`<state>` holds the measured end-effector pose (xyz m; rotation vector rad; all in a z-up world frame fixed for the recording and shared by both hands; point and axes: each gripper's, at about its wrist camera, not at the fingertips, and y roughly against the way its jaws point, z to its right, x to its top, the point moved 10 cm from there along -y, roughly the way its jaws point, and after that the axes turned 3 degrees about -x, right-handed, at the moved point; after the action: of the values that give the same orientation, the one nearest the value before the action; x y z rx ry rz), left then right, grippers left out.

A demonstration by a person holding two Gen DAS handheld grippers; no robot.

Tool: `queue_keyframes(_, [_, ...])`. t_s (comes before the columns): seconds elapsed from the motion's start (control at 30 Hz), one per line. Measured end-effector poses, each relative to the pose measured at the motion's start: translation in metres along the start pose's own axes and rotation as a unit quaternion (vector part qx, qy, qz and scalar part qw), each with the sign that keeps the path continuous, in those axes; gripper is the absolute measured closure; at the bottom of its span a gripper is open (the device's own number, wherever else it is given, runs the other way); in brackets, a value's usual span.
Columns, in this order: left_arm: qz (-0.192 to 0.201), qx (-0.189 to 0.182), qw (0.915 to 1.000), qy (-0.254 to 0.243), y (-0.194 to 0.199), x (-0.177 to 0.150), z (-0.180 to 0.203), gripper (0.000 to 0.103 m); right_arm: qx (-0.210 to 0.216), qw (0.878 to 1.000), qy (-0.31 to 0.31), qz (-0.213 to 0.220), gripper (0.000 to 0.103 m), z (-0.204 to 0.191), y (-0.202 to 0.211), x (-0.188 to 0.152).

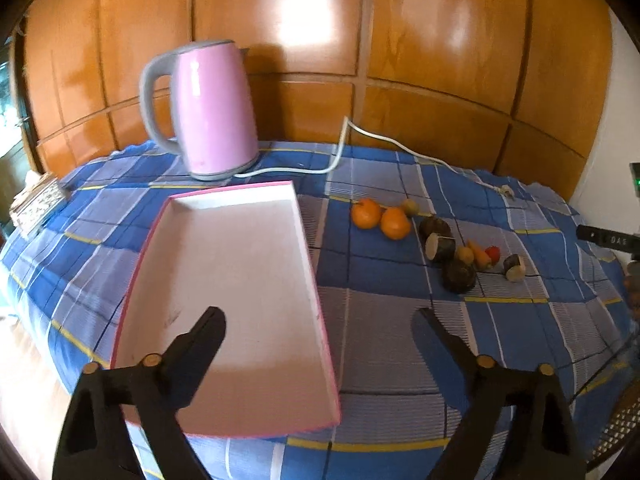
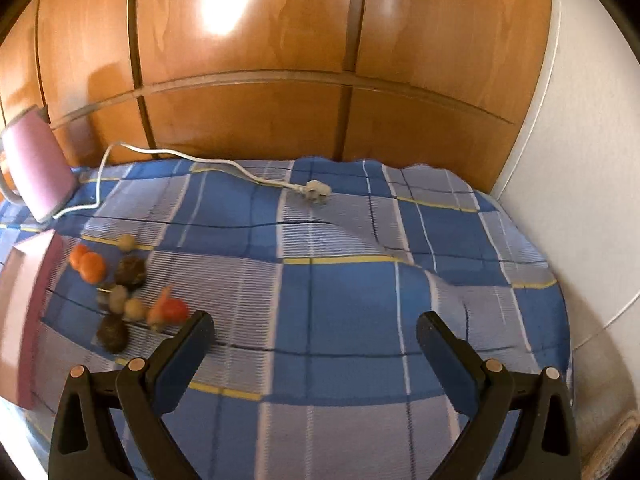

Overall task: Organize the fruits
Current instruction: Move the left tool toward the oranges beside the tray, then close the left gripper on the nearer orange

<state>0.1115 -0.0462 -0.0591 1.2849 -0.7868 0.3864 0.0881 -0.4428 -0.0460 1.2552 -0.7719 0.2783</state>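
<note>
The left gripper point(image 1: 320, 320) hangs with its jaws spread wide and nothing between them, one finger over the near end of the tray point(image 1: 224, 280) and the other over the bare cloth just beside it. The right gripper point(image 2: 316, 326) is likewise wide open and empty, above the blue checked tablecloth point(image 2: 340, 300), with the fruit to its left. The tray, shallow, white inside with a pink rim, lies flat on the cloth and holds nothing. The fruits sit in a loose line to its right, well apart from it: two oranges point(image 1: 380, 218) touching each other, a small yellowish fruit point(image 1: 410, 207) behind them, then several dark brown pieces point(image 1: 440, 240), some showing a pale cut face, a small carrot-like piece point(image 1: 480, 255) and a red one point(image 1: 493, 252). A pink kettle point(image 1: 214, 108) stands behind the tray, its white cord point(image 1: 384, 140) trailing across the cloth to a loose plug point(image 2: 318, 191). Wooden panels point(image 1: 280, 40) back the scene.
</note>
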Motion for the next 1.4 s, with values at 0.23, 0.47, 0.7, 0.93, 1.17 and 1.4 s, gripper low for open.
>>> queue_keyframes(0.23, [-0.036, -0.039, 0.9985, -0.013, -0.034, 0.031, 0.015, 0.041, 0.026, 0.999, -0.004, -0.020, 0.003, 0.000, -0.023, -0.012])
queue_keyframes(0.47, [-0.077, -0.054, 0.9955, 0.011, -0.082, 0.066, 0.028, 0.048, 0.054, 0.998, -0.021, -0.015, 0.003, -0.004, -0.020, -0.007])
queue_keyframes(0.7, [-0.111, -0.057, 0.9909, 0.051, -0.137, 0.090, 0.031, 0.060, 0.066, 0.998, -0.012, -0.016, 0.003, -0.013, -0.019, -0.007])
queue_keyframes(0.93, [-0.140, -0.054, 0.9845, 0.092, -0.190, 0.102, 0.033, 0.061, 0.077, 0.997, -0.002, -0.017, 0.003, -0.020, -0.017, -0.008])
queue_keyframes(1.17, [-0.143, -0.049, 0.9853, 0.080, -0.216, 0.095, 0.045, 0.061, 0.090, 0.996, 0.002, -0.012, 0.003, -0.024, -0.013, -0.006])
queue_keyframes(1.4, [-0.126, -0.066, 0.9861, 0.087, -0.210, 0.093, 0.040, 0.064, 0.092, 0.996, 0.017, -0.013, 0.003, -0.031, -0.013, -0.008])
